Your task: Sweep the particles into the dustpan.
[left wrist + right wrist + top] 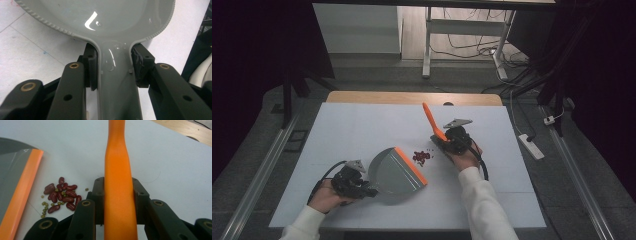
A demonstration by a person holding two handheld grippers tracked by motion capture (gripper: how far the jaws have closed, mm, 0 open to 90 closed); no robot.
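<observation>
A grey dustpan [394, 175] with an orange front lip [411, 165] lies on the white table, lip toward a small pile of red beans [421, 157] and tiny green ones. My left gripper [362, 190] is shut on the dustpan's grey handle [113, 82], pads pressing both sides. My right gripper [443, 141] is shut on an orange brush handle [431, 120], which sticks up and away from it just right of the beans. In the right gripper view the beans [62, 193] lie left of the handle [118, 195], beside the orange lip [22, 192].
The white sheet [362, 125] covers a wooden table whose far edge [412, 97] shows. Beyond it stand a desk frame [428, 45] and floor cables. A power strip [532, 146] lies on the floor at the right.
</observation>
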